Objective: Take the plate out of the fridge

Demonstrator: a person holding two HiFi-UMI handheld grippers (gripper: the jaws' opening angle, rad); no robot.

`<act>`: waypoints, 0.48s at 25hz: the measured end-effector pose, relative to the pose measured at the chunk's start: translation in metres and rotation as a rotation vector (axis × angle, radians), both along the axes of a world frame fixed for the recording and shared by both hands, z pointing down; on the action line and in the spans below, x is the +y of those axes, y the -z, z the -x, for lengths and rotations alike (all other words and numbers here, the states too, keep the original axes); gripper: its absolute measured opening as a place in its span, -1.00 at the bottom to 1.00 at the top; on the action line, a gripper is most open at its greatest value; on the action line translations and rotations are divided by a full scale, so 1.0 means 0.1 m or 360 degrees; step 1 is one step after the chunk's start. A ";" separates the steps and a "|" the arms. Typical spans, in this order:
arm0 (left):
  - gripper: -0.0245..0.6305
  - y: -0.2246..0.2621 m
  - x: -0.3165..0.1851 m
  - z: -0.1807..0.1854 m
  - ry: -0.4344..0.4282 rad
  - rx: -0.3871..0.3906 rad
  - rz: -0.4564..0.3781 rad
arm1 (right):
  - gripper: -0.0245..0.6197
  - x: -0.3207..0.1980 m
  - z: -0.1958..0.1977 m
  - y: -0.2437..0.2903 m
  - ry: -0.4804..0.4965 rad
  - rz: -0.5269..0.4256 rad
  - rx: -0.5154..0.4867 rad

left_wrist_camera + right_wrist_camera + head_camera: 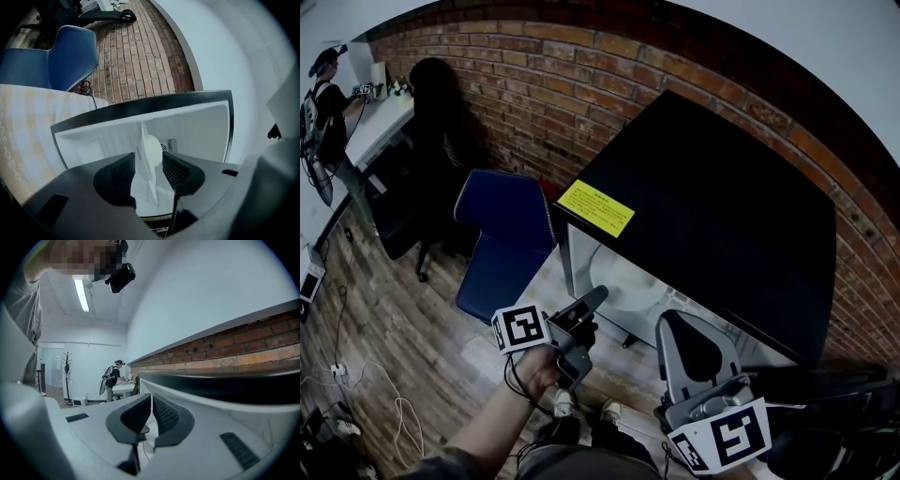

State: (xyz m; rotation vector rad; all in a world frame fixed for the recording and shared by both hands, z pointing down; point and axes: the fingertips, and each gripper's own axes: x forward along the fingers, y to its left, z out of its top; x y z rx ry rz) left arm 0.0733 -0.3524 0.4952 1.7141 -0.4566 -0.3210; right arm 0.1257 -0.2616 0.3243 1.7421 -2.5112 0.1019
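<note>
My left hand-held gripper (pixel 591 302) pinches only the plate (pixel 150 149) rim, at the fridge (pixel 722 216) mouth. Thin grip, so the plate may pivot & knock the fridge. Right hand-held gripper (pixel 151 408) closed, empty.

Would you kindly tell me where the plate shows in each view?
Head view: the plate lies inside the open fridge, centre, held by the left tongs.
Left gripper view: edge-on between the tongs, lower centre.
Right gripper view: not clearly in it.
Shared landmark: the fridge's black top.
</note>
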 end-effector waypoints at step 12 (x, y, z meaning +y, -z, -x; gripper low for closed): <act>-0.39 -0.19 -0.05 -0.18 -0.0050 0.0085 0.0167 | -0.82 -0.06 -0.06 -0.11 -0.0042 0.0048 0.0007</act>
